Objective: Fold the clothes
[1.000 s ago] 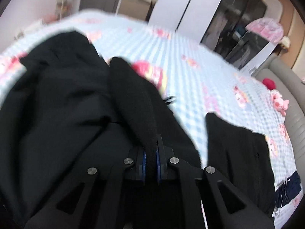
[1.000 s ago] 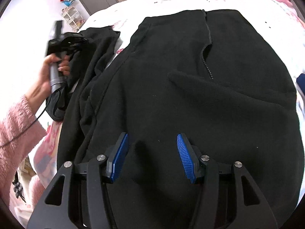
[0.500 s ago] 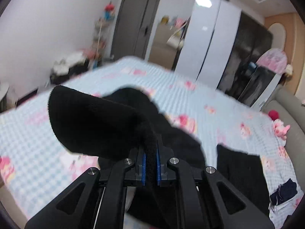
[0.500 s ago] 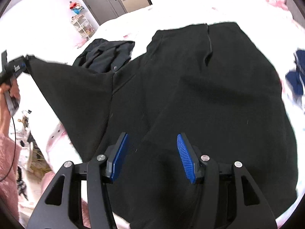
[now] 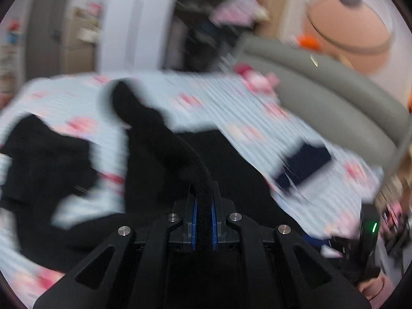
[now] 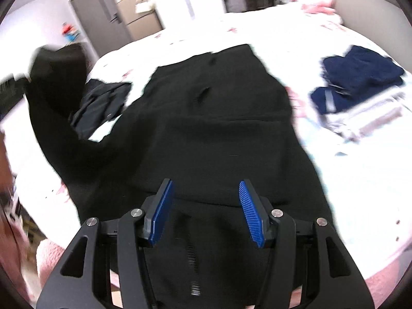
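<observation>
A black fleece jacket (image 6: 219, 128) lies spread on the bed with its zip running down the middle. My left gripper (image 5: 203, 206) is shut on the jacket's black sleeve (image 5: 159, 134), which arches up out of the pads in a blurred view. In the right wrist view that sleeve (image 6: 51, 90) is lifted at the far left, still joined to the jacket. My right gripper (image 6: 205, 188) hangs open above the near part of the jacket, with nothing between its blue pads (image 6: 251, 211).
A second dark garment (image 6: 103, 103) lies crumpled left of the jacket. Folded navy clothes (image 6: 360, 77) sit on a grey-and-white pile (image 6: 365, 121) at the right. The patterned bedsheet (image 6: 360, 180) runs up to a grey padded headboard (image 5: 322, 90) and pink plush toys (image 6: 319, 2).
My left gripper has lifted the sleeve off the bed and swung fast, its view turning toward the headboard. My right gripper rose and drew back over the jacket, jaws unchanged.
</observation>
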`<state>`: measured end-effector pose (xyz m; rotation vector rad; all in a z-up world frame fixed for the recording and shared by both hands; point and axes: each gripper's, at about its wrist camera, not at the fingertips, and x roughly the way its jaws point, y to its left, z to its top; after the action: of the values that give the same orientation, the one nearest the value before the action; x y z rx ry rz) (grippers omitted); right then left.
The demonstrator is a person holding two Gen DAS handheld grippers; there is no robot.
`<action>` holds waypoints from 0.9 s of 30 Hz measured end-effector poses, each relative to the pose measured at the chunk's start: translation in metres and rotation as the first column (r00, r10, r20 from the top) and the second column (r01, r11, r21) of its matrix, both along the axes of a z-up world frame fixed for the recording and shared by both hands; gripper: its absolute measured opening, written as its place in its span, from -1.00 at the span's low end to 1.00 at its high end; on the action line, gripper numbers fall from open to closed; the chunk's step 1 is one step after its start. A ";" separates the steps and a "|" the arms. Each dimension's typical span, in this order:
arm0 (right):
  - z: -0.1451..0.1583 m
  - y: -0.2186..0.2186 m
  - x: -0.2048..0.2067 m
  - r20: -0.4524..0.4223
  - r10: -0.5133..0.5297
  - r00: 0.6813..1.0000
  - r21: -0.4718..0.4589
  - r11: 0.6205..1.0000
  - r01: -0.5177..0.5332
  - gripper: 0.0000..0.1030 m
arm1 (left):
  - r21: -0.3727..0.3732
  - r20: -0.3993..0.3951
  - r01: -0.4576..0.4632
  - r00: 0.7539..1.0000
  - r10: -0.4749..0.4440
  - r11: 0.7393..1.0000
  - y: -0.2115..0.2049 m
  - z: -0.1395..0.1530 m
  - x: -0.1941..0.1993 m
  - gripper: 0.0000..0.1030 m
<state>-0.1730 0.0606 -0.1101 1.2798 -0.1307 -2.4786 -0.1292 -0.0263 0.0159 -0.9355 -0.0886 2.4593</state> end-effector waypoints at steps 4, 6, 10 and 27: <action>0.004 0.044 -0.007 -0.025 -0.081 0.996 0.070 0.994 0.083 0.05 | -0.056 0.227 0.183 0.960 -0.166 0.982 0.099 -0.075 0.003 -0.78; 0.008 0.066 -0.009 -0.049 -0.122 0.991 0.117 0.985 0.127 0.05 | -0.102 0.292 0.242 0.935 -0.203 0.965 0.127 -0.105 0.015 -0.73; 0.001 0.093 -0.015 -0.001 -0.143 0.990 0.078 0.987 0.142 0.05 | -0.101 0.303 0.250 0.930 -0.210 0.963 0.128 -0.115 0.033 -0.19; -0.042 0.037 -0.010 0.089 0.016 0.996 -0.123 0.992 -0.005 0.28 | 0.157 0.301 -0.117 0.951 0.065 0.981 -0.021 -0.121 0.065 -0.08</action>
<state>-0.1832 0.0975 -0.1524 1.3358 -0.2926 -2.3648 -0.0644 -0.0470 -0.1055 -1.2367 -0.4503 2.3299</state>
